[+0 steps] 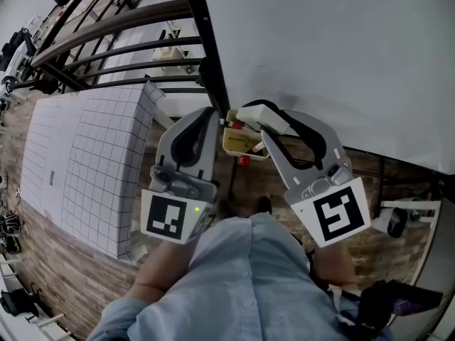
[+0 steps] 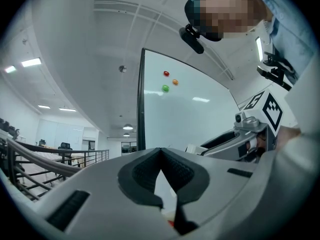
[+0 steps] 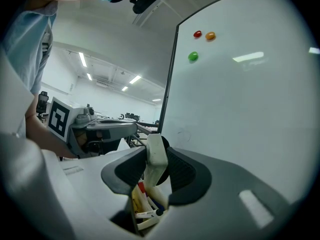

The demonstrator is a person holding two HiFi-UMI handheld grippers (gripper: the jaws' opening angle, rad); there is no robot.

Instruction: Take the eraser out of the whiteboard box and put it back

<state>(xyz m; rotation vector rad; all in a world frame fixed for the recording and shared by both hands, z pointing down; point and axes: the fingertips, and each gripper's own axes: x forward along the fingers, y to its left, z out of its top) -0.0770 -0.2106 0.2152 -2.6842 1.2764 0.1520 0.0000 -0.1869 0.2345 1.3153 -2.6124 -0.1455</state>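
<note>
The white eraser (image 1: 260, 112) is pinched between the pads of my right gripper (image 1: 274, 123), just above the yellowish whiteboard box (image 1: 240, 143). In the right gripper view the eraser (image 3: 156, 154) stands upright between the two dark pads of my right gripper (image 3: 154, 160). The box (image 3: 145, 211) lies right below it, with several markers inside. My left gripper (image 1: 212, 114) hovers beside the box on its left, next to the whiteboard's black edge. In the left gripper view the tips of my left gripper (image 2: 160, 152) meet with nothing between them.
The whiteboard (image 1: 334, 48) fills the upper right, with red, orange and green magnets (image 3: 193, 56) on it. Its black frame post (image 1: 206, 41) runs down to the box. A white gridded panel (image 1: 85, 155) lies at the left and a railing (image 1: 106, 27) beyond it.
</note>
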